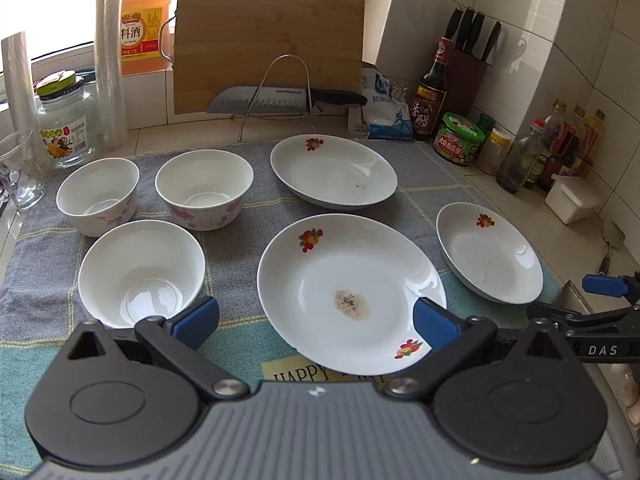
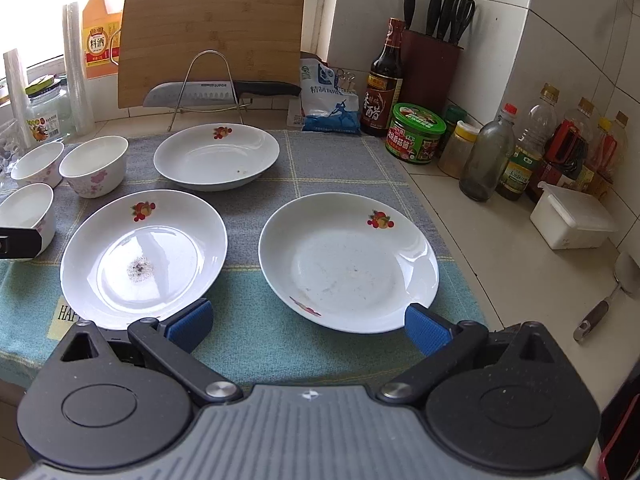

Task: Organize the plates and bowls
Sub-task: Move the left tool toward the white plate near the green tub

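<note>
left hand-held gripper (image 1: pixel 316 320) spread, right hand-held gripper (image 2: pixel 308 322) spread

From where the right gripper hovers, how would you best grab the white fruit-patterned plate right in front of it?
Grip the near rim of the white fruit-patterned plate, coming in low from the front edge of the towel. The rim flares up off the checked cloth towel, so one finger can probably slip under and one over. The right gripper is open and lined up with it.
</note>
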A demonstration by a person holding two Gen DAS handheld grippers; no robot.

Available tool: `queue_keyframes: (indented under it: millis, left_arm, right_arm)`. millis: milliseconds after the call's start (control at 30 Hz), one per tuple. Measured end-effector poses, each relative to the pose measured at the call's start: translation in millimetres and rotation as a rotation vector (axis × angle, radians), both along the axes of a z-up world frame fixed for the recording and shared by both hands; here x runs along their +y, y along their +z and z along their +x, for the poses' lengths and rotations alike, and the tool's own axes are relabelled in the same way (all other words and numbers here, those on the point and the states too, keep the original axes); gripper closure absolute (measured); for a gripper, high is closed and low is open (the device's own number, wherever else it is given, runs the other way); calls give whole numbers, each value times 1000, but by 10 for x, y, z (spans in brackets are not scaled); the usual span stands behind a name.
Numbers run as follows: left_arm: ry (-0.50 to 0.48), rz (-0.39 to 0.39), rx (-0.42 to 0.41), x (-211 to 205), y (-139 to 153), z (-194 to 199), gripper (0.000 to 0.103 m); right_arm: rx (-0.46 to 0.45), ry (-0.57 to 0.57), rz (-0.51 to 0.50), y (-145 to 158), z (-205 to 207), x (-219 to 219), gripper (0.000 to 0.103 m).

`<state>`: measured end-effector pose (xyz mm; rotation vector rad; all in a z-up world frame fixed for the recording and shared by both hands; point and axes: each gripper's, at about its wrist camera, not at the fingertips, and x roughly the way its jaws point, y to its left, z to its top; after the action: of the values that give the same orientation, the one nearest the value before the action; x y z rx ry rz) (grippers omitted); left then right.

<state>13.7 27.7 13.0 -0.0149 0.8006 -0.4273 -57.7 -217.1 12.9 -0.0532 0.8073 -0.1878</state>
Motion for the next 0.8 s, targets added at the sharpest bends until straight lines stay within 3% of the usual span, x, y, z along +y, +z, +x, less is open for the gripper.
queue_keyframes:
  millis: [267, 533, 800]
  left_arm:
    - [-7, 17, 28, -253, -50, 54, 1]
    - [4, 59, 61, -637, -75, 150, 1]
    - [-9, 107, 83, -1017, -123, 295, 1]
  right_arm:
    - [8, 23, 45, -339, 42, -381, 0]
    - [80, 59, 127, -744, 237, -829, 0]
    - [111, 138, 108, -962, 405, -967, 0]
